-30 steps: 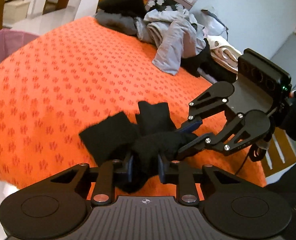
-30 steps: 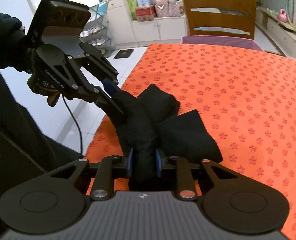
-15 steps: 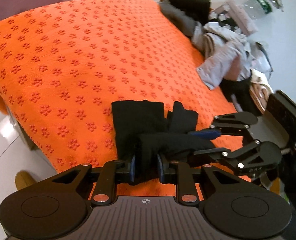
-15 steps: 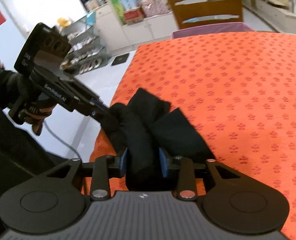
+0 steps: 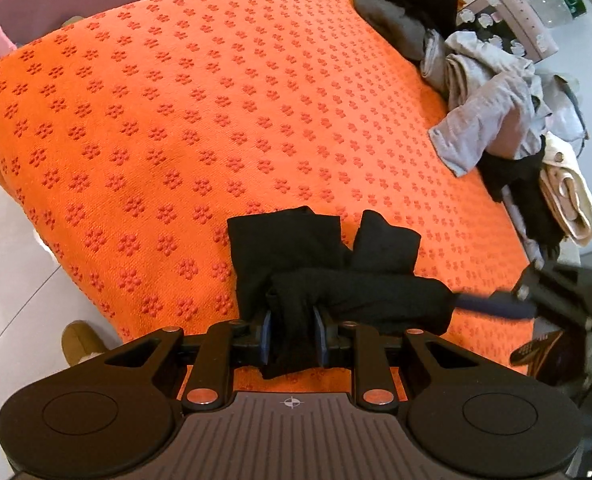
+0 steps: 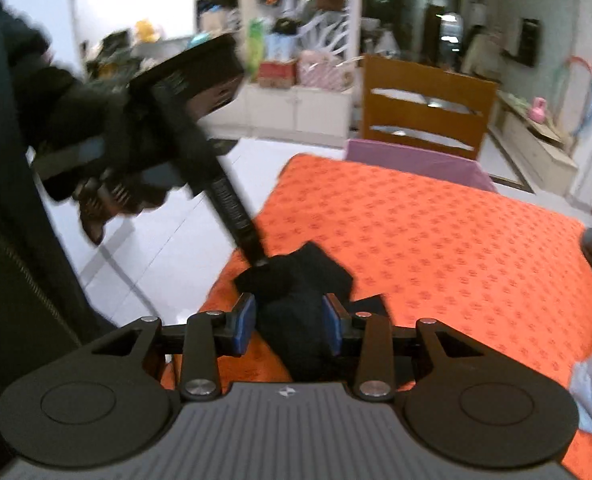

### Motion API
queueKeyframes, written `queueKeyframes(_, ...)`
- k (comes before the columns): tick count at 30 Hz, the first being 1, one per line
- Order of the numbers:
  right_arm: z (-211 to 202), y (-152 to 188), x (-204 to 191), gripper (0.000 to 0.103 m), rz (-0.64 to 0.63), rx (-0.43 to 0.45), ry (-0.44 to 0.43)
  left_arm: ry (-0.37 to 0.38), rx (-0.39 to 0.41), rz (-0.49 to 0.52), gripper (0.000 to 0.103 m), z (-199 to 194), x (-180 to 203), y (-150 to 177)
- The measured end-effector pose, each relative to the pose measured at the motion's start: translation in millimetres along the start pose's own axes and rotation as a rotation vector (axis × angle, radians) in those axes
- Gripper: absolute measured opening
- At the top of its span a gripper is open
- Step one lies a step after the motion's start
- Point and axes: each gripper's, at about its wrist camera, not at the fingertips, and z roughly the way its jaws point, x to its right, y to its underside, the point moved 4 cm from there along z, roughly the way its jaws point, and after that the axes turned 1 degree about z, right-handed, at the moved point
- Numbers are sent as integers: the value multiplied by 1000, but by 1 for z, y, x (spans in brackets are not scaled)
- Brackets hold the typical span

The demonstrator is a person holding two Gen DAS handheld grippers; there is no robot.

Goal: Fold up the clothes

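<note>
A small black garment [image 5: 336, 264] lies bunched at the near edge of the orange flower-patterned table [image 5: 199, 128]. My left gripper [image 5: 292, 334] is shut on a fold of it. My right gripper [image 6: 289, 324] has its blue pads apart with the black garment [image 6: 296, 292] between them; the jaws look open. In the left wrist view a blue finger [image 5: 492, 306] of the right gripper shows at the garment's right end. In the right wrist view the left gripper's tip meets the cloth's far end.
A heap of grey, black and cream clothes [image 5: 492, 120] sits at the table's far right. A pink bin [image 5: 75, 4] stands beyond the far left edge, also in the right wrist view [image 6: 416, 160]. A wooden chair [image 6: 428, 104] stands behind it.
My right gripper's pads have spread apart from the black garment and it has drawn back to the right. My left gripper keeps its hold; the garment has settled lower onto the table.
</note>
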Motion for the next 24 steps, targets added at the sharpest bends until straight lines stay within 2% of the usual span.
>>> queueKeyframes(4, 21, 10, -9, 42, -100, -64, 20, 10, 57, 43, 26, -11, 4, 3)
queueKeyframes(10, 41, 19, -15, 42, -276, -108, 59, 26, 142, 108, 30, -29, 10, 6)
queueKeyframes(14, 48, 19, -4, 42, -294, -118, 65, 36, 198, 151, 43, -41, 14, 9)
queueKeyframes(20, 53, 13, 15, 38, -219, -129, 0, -32, 302, 478, 46, -57, 46, 15)
queueKeyframes(24, 56, 7, 28, 38, -130, -148, -67, -73, 281, 669, 46, -41, 66, 16)
